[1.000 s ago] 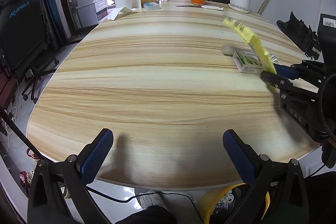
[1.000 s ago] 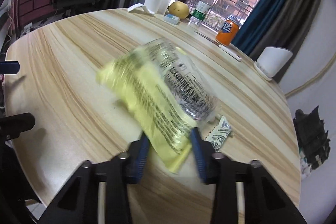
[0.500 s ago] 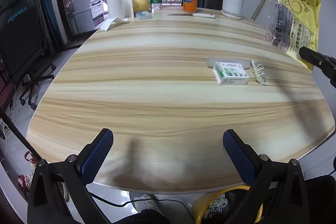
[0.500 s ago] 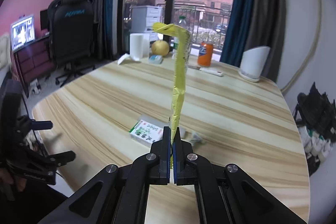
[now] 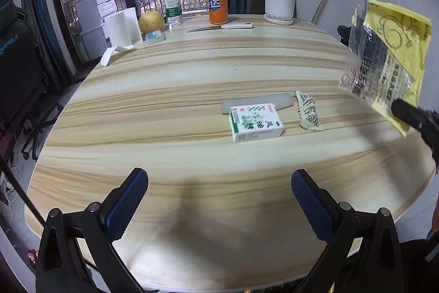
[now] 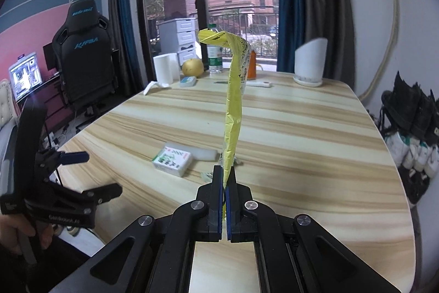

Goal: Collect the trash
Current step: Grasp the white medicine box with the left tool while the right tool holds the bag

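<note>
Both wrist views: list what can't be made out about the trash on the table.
- Small green wrapper: right wrist view, mostly hidden behind the yellow wrapper and the right gripper.
- White object behind the green-and-white box: identity unclear in either view.
- Printing on the box: too small to read.

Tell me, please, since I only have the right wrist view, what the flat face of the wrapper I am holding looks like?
Observer: The left wrist view shows the wrapper flat-on: yellow backing and a clear printed panel, pinched at its lower corner by the right gripper.
Operator: Is anything hidden behind my fingers?
Observer: Yes, a small green-and-white sachet lies on the table right of the box, not touching it.
Operator: And the left gripper?
Observer: The left gripper is open and empty, above the table's near edge.
</note>
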The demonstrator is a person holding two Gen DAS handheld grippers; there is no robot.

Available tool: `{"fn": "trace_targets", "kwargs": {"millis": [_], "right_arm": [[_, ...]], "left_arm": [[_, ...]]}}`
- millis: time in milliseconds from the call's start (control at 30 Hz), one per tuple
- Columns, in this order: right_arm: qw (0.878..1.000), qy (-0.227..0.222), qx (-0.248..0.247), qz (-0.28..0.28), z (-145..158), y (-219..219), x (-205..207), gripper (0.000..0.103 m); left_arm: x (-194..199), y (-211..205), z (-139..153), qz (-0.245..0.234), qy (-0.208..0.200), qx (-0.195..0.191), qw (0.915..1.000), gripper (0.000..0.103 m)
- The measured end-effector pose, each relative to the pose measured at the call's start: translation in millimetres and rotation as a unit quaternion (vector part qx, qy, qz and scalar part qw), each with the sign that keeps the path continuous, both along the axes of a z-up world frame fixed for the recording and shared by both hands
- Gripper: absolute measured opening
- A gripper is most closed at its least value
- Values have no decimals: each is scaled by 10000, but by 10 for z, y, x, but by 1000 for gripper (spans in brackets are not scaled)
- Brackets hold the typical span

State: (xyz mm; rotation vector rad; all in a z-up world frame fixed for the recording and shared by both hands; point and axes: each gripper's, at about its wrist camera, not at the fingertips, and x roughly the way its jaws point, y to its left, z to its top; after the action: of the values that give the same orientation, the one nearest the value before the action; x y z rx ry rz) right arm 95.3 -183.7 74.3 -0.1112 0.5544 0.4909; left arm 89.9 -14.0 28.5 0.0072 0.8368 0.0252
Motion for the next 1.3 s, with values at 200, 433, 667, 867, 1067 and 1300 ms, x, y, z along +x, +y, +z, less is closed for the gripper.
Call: {"fn": "trace_targets", "kwargs": {"millis": [200,433,667,867,1067,1300], "right_arm": [[9998,116,129,-35,-98,-90,8,1],[9998,183,120,-34,-209,-167,67,1],[9996,251,101,-66,-288,-219,84,1],[9996,275,53,-101,-333,-262,93,1],[9993,335,116,-97,-376,-259,88,1],[9990,404,163,-53,-422,-246,26,1]], "left_arm": [[278,-50,-56,83,139,-92,9998,102],[391,-194,-89,11,98,-179,9998,101],[576,-235,-194,37,290,-128,9995,84],[631,-242,-246,35,332,-141,9993,58],[575,-183,-219,46,179,-194,9996,51],[307,-67,-48,-104,-194,-350,9991,51]]}}
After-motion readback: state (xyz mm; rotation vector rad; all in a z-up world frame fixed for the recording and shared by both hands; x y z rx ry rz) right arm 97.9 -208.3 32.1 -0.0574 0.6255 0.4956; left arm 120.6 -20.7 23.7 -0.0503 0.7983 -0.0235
